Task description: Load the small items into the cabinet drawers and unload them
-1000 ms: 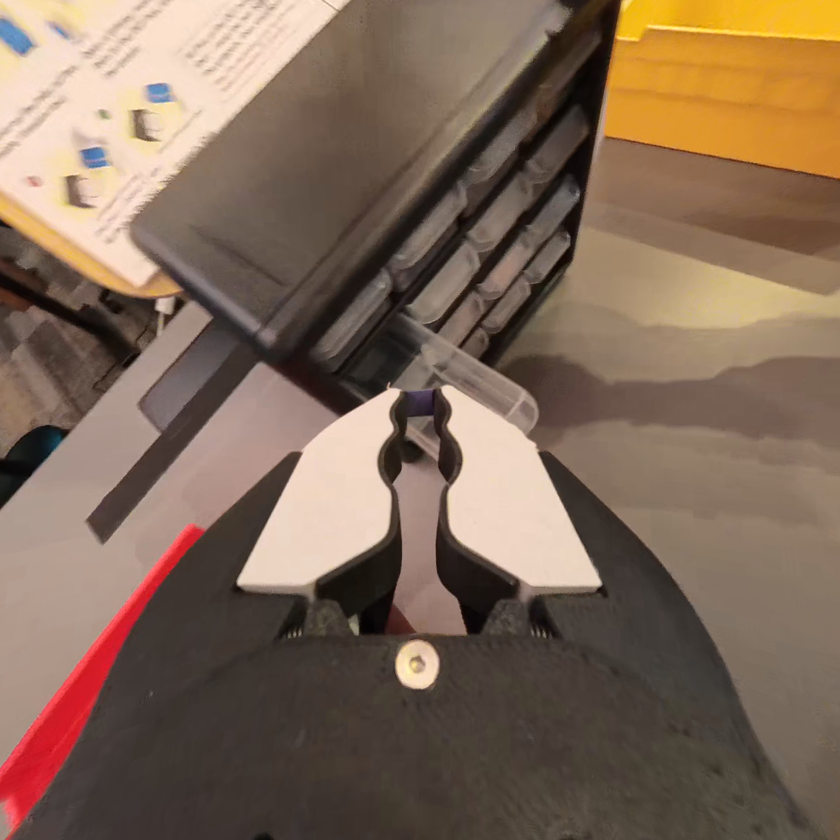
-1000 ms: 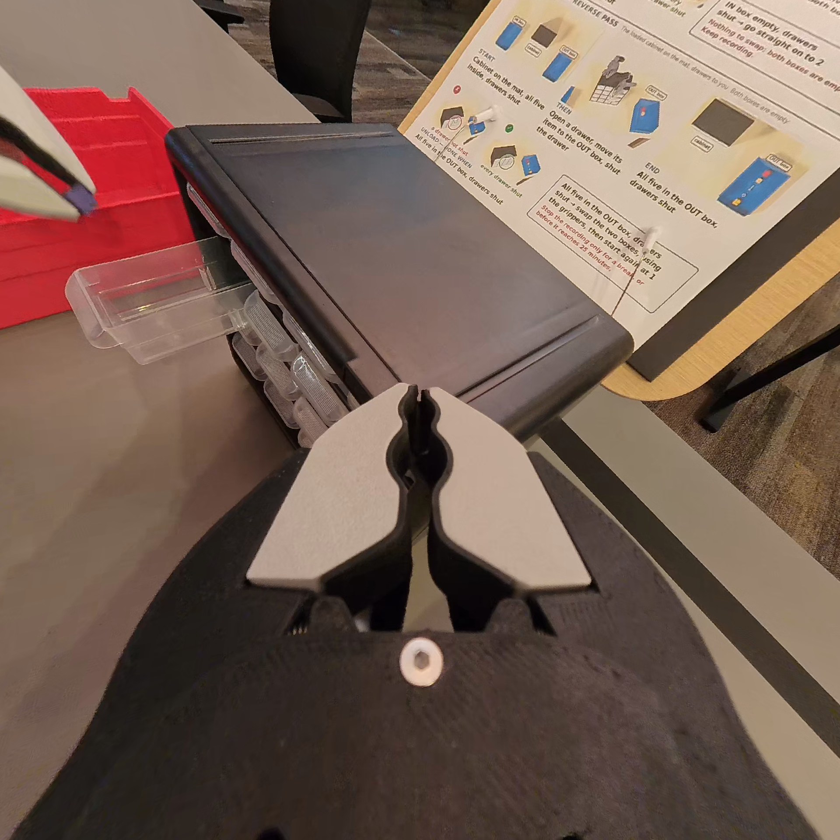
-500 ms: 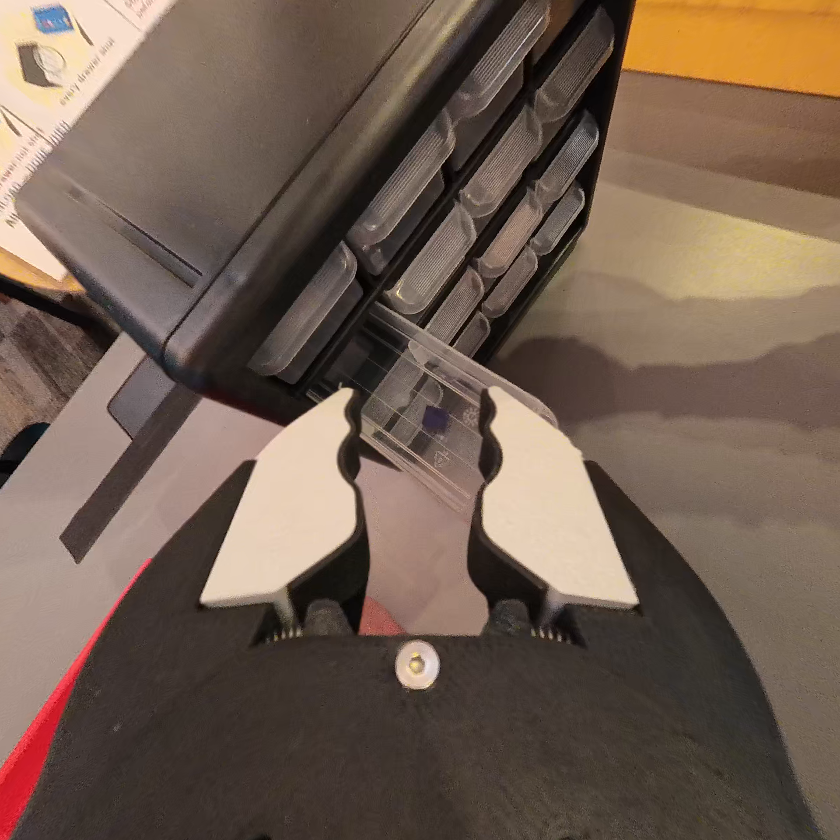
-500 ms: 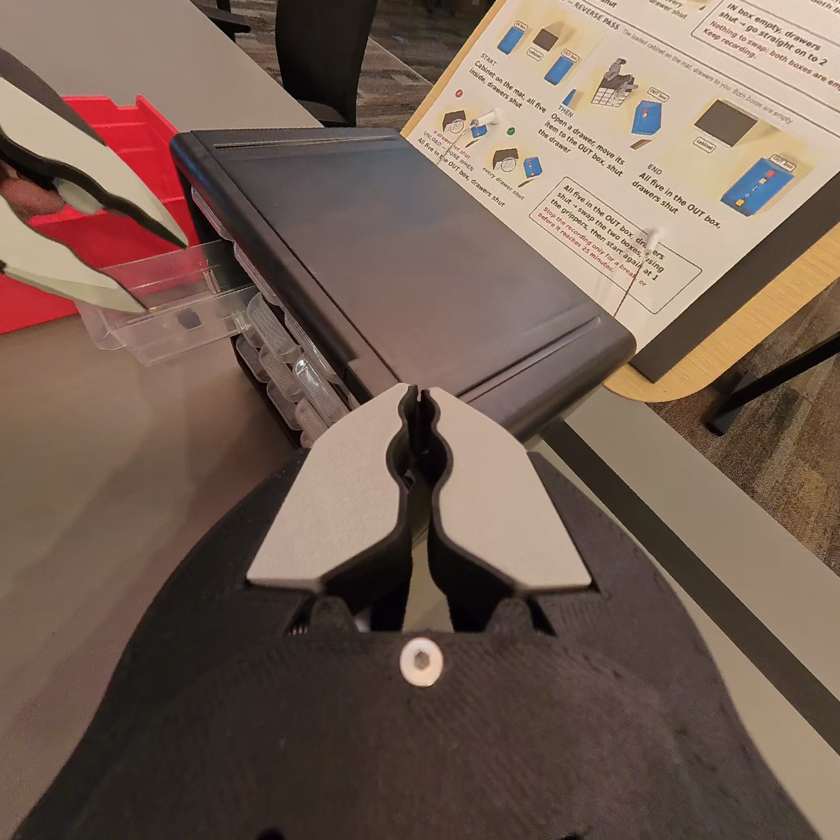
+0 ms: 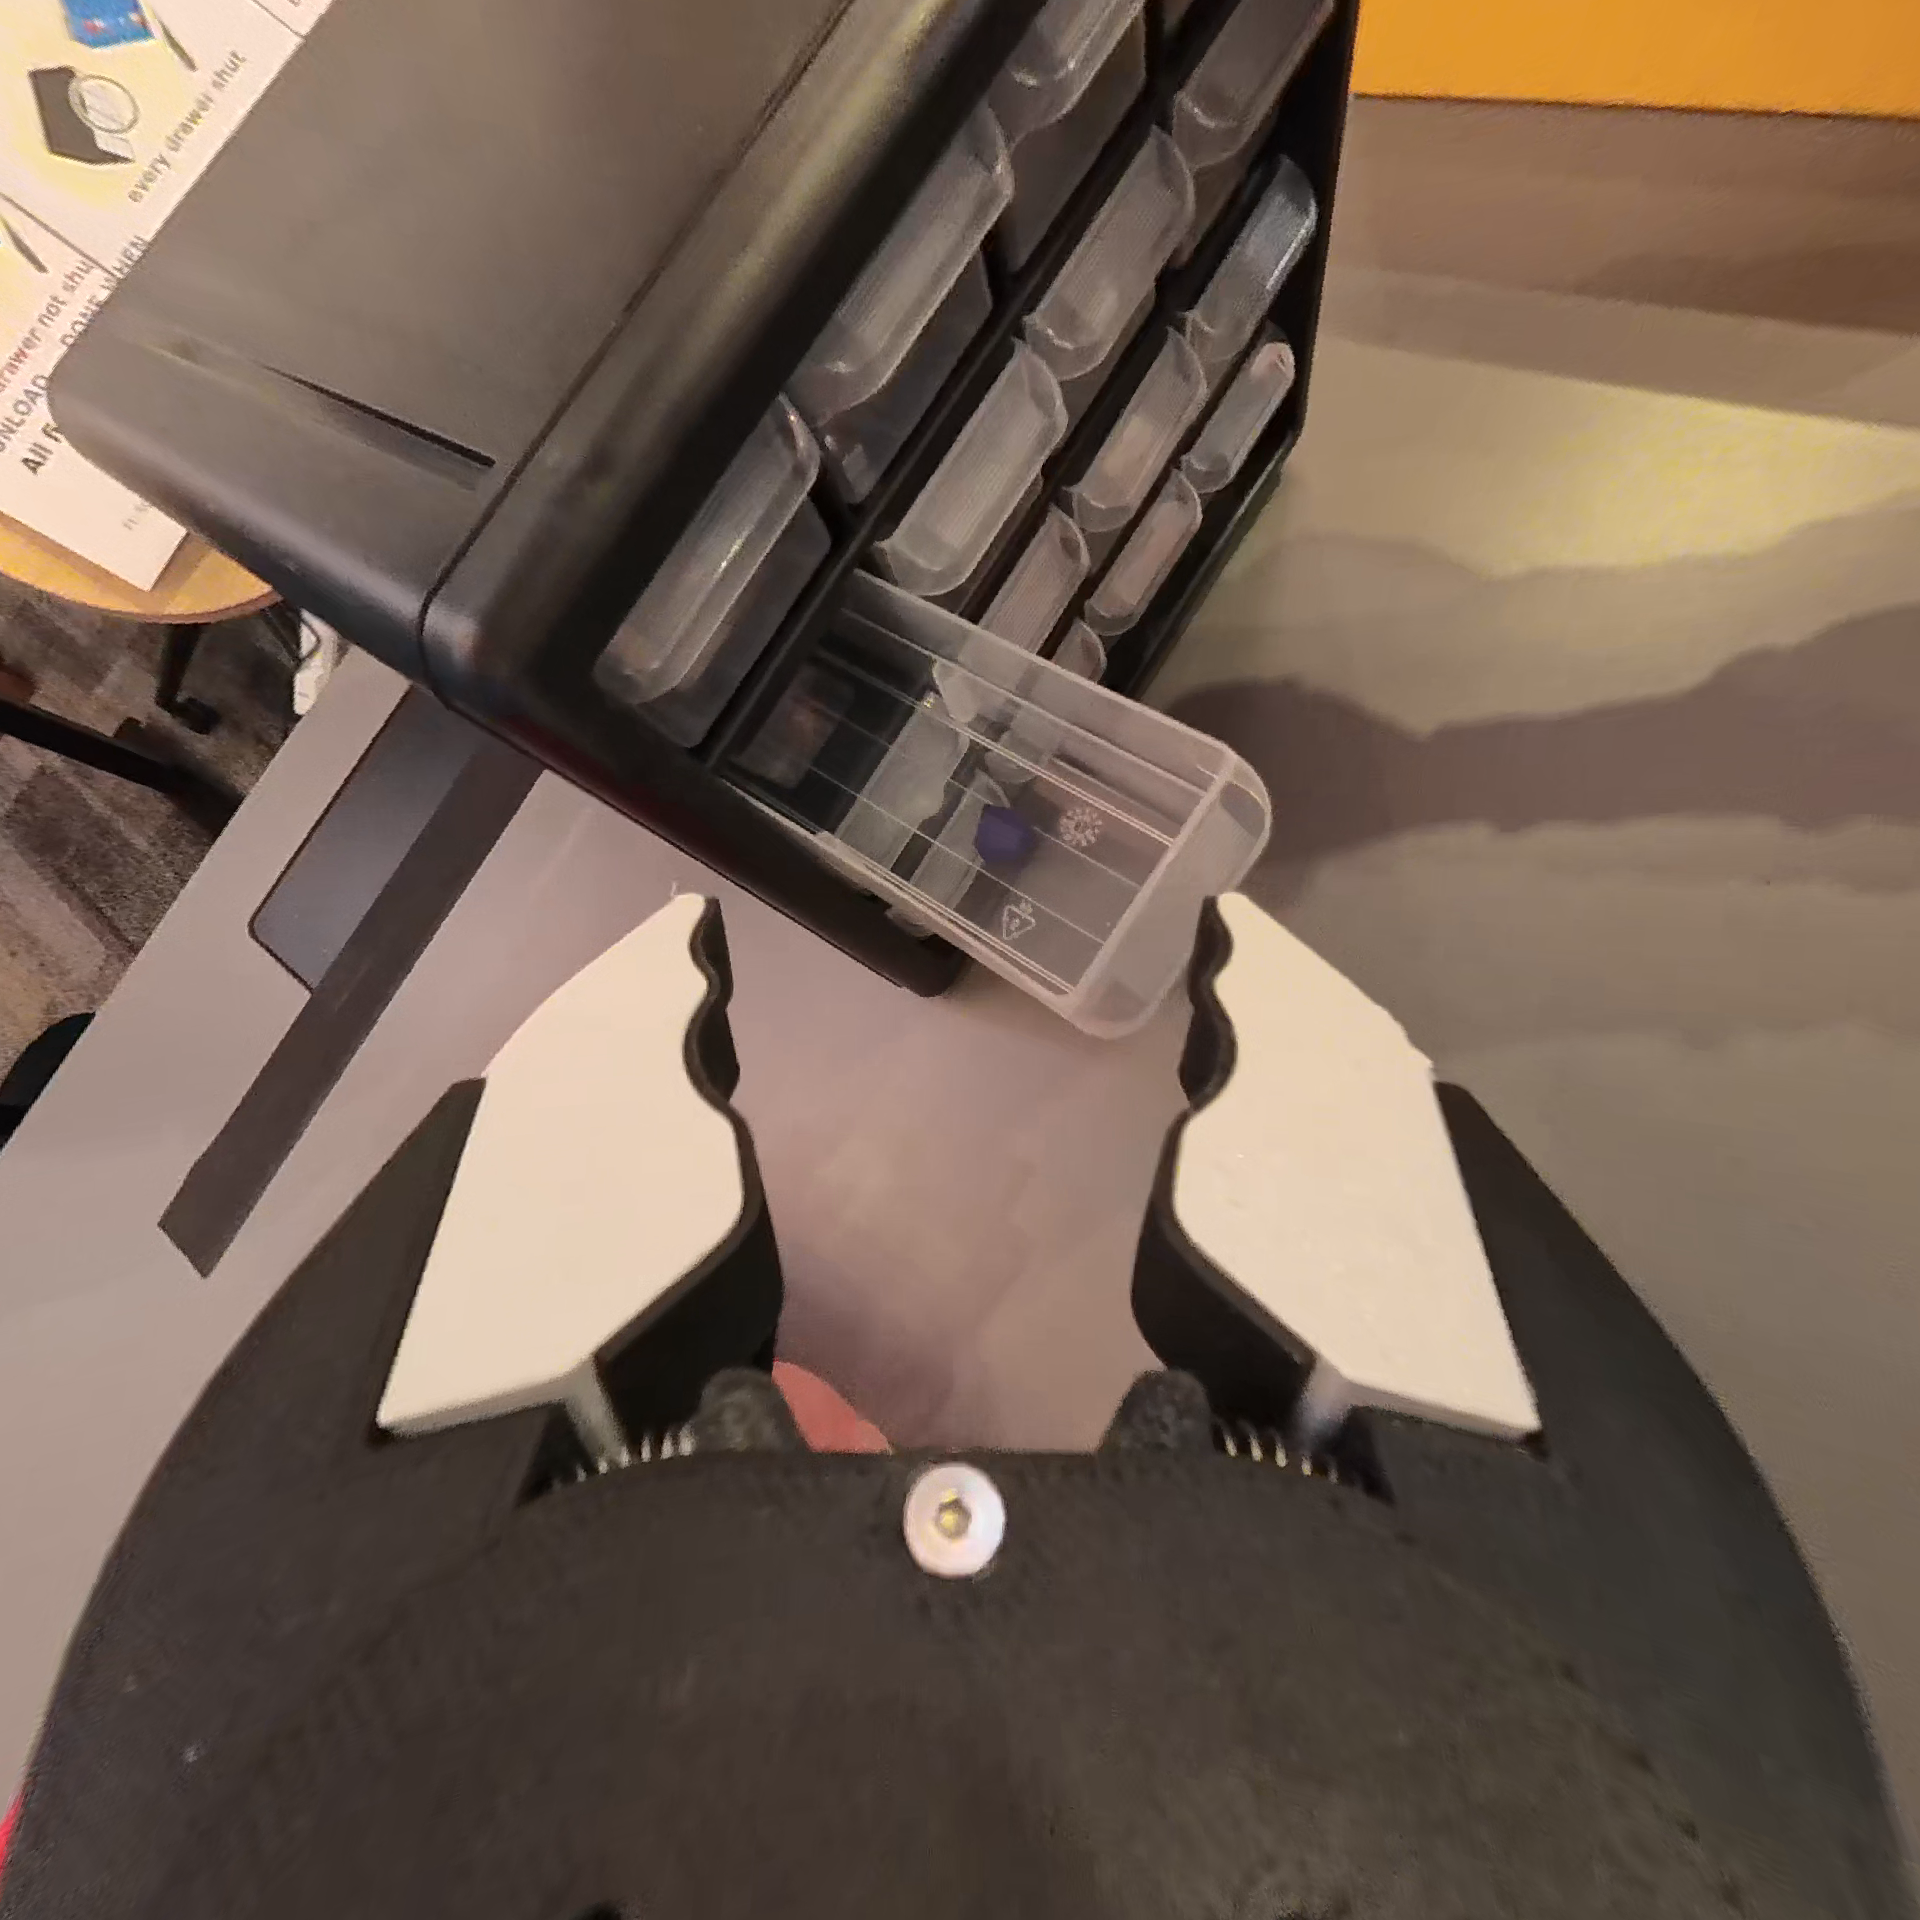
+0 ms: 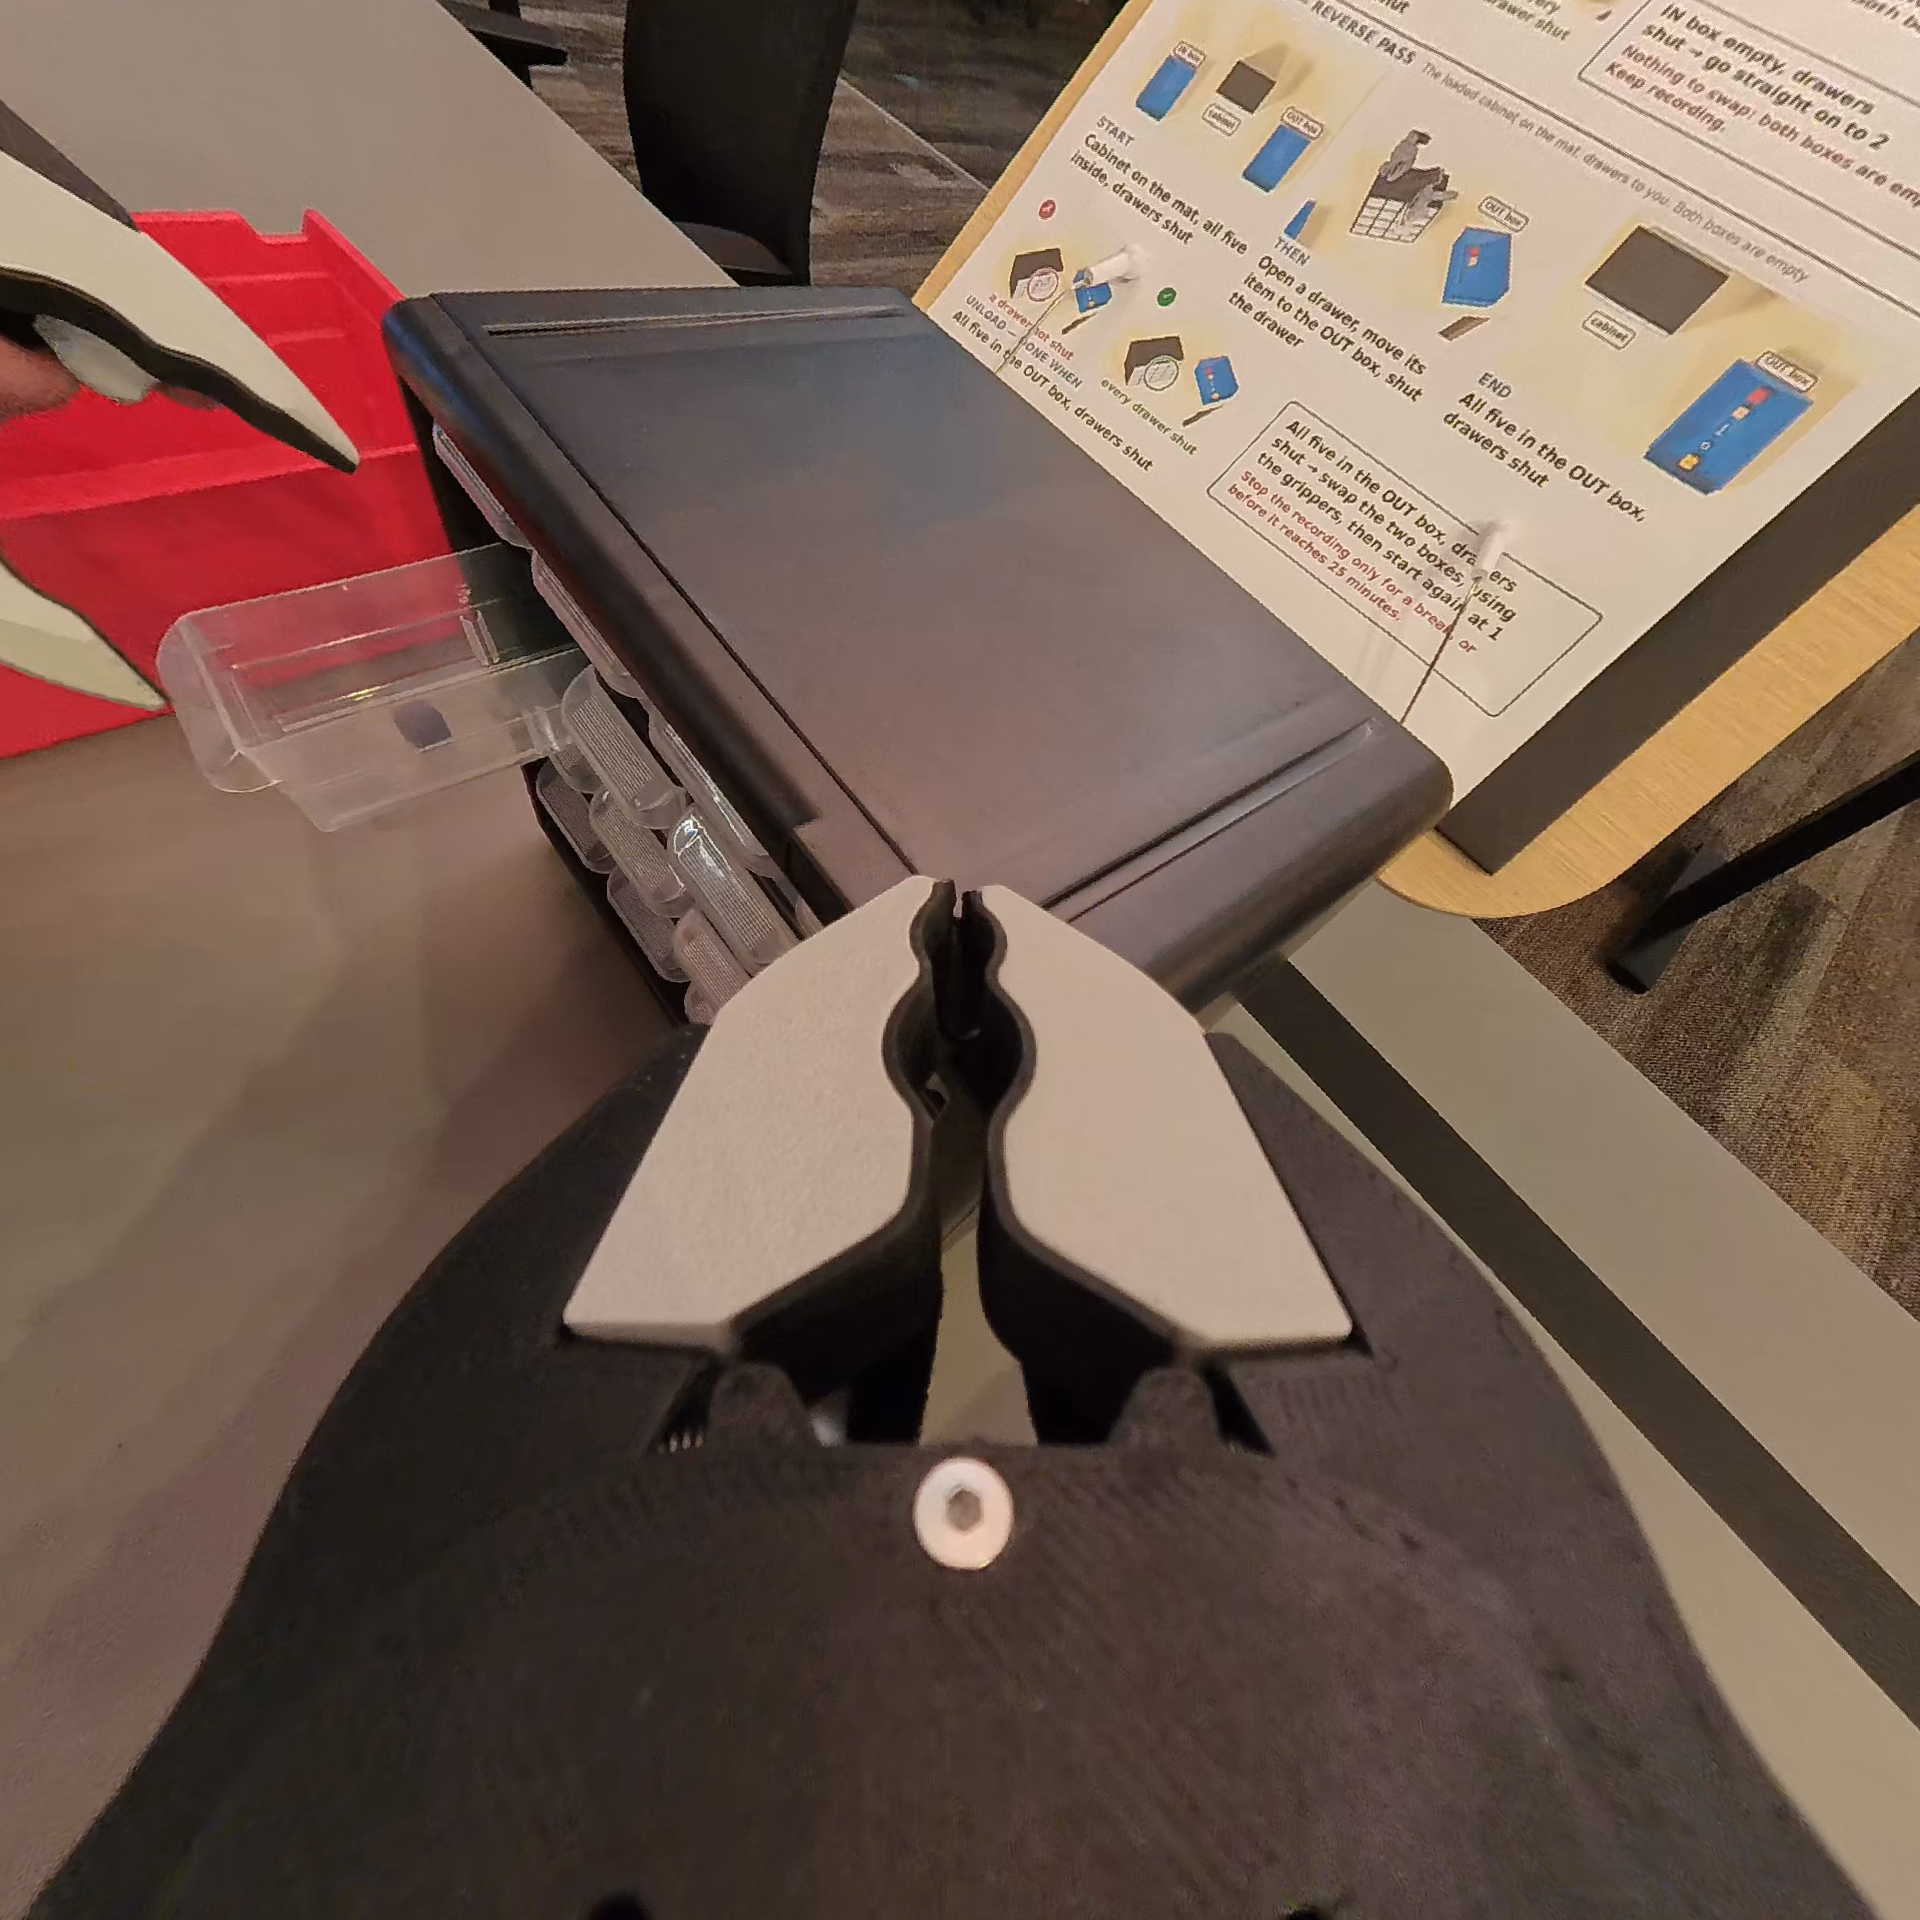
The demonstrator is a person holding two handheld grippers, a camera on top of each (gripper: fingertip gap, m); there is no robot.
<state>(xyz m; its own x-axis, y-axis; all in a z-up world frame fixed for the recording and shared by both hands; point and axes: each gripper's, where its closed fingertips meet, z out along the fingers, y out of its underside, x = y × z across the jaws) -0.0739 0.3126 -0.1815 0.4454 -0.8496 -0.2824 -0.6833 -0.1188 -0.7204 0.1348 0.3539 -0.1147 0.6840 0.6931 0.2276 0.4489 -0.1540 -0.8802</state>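
A black cabinet (image 5: 436, 239) with several clear drawers stands on the grey table; it also shows in the right wrist view (image 6: 883, 582). One clear drawer (image 5: 1049, 831) is pulled out. A small purple item (image 5: 1003, 831) lies inside it, seen dark in the right wrist view (image 6: 421, 724) within the same drawer (image 6: 343, 696). My left gripper (image 5: 961, 935) is open and empty, just in front of the drawer's end; its fingers (image 6: 156, 343) show at the left edge. My right gripper (image 6: 956, 904) is shut and empty, near the cabinet's right top corner.
A red bin (image 6: 208, 416) stands behind the open drawer on the left. An instruction board (image 6: 1455, 312) leans behind the cabinet on a wooden tabletop (image 6: 1714, 717). A black chair (image 6: 738, 114) stands at the back. A dark mat edge (image 5: 312, 1018) runs along the table. There is about 25 centimetres between the tips of the two grippers.
My left gripper held the purple item over the drawer, then opened; the item now lies in the drawer. The left gripper has opened wider and drawn back. The right gripper stayed still.
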